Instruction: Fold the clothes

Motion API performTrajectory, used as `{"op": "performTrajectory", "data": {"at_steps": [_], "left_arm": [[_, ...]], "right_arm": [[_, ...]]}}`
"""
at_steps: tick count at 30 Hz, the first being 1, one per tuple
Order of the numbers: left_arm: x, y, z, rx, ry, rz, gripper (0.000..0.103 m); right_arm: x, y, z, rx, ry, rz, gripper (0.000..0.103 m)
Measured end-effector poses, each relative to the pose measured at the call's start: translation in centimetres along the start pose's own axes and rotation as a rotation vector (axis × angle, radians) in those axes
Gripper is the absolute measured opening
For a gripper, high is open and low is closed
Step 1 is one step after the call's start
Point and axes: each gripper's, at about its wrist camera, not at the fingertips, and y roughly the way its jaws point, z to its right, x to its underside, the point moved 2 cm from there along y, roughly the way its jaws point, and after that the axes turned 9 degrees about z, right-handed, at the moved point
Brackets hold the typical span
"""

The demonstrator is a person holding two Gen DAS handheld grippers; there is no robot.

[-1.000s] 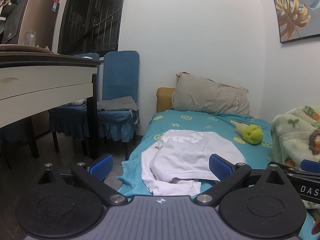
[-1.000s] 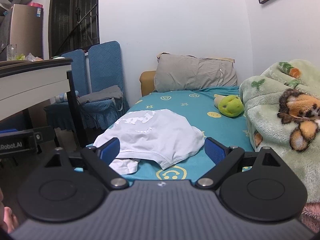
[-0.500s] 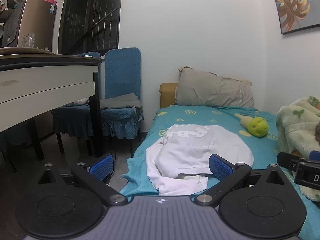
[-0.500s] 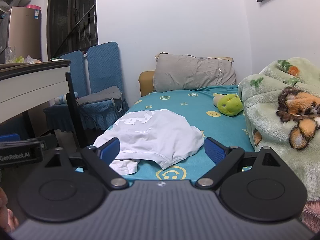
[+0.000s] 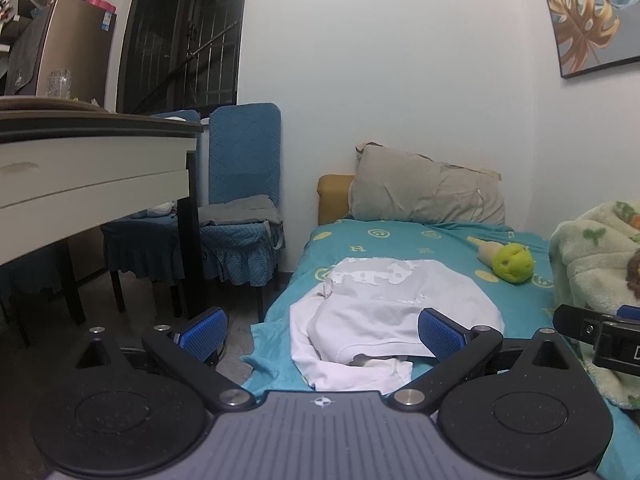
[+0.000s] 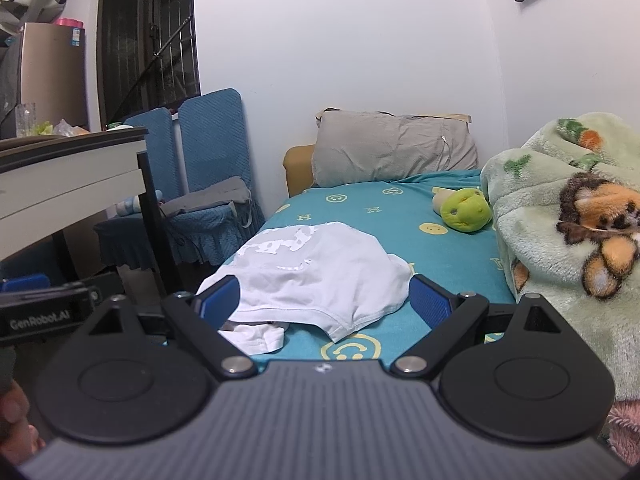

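Note:
A white garment with a pale printed patch [image 5: 392, 304] lies crumpled on the teal bed sheet [image 5: 432, 240] near the bed's foot; it also shows in the right wrist view [image 6: 320, 276]. My left gripper [image 5: 320, 330] is open and empty, held short of the garment's near edge. My right gripper [image 6: 324, 300] is open and empty, also short of the garment. Each gripper's body shows at the edge of the other's view.
A grey pillow [image 5: 428, 192] lies at the bed's head. A green plush toy [image 6: 466, 210] lies on the sheet. A green fleece blanket [image 6: 568, 240] is heaped on the right. A desk [image 5: 92, 164] and blue chairs [image 5: 240, 208] stand to the left.
Both grippers have drifted slightly, the left view shifting right and down toward the bed. The garment has not moved and both grippers stay open.

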Motion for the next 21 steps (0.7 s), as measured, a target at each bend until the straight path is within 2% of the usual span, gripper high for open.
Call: {"op": "performTrajectory", "data": {"at_steps": [4, 7, 11, 13, 16, 21], "left_arm": [[0.8, 1.4, 0.3, 0.005, 0.050, -0.053, 0.103], [1.5, 3.6, 1.3, 0.021, 0.158, -0.104, 0.103], [2.7, 7.5, 3.3, 0.084, 0.342, -0.122, 0.103], [3.5, 9.6, 4.1, 0.122, 0.429, -0.135, 0.102], [5.2, 13.1, 4.8, 0.149, 0.511, -0.155, 0.098], [7.9, 18.3, 4.3, 0.152, 0.517, -0.201, 0.090]], "right_arm": [[-1.8, 0.3, -0.2, -0.011, -0.001, -0.003, 0.093], [-4.4, 0.7, 0.3, -0.008, -0.006, 0.008, 0.093], [-6.3, 1.8, 2.0, -0.011, -0.002, 0.000, 0.093], [-6.0, 2.6, 3.0, -0.004, 0.008, -0.012, 0.093], [-4.0, 4.1, 4.9, 0.021, 0.089, -0.070, 0.093], [-0.6, 6.6, 6.6, 0.031, 0.210, -0.172, 0.093]]}}
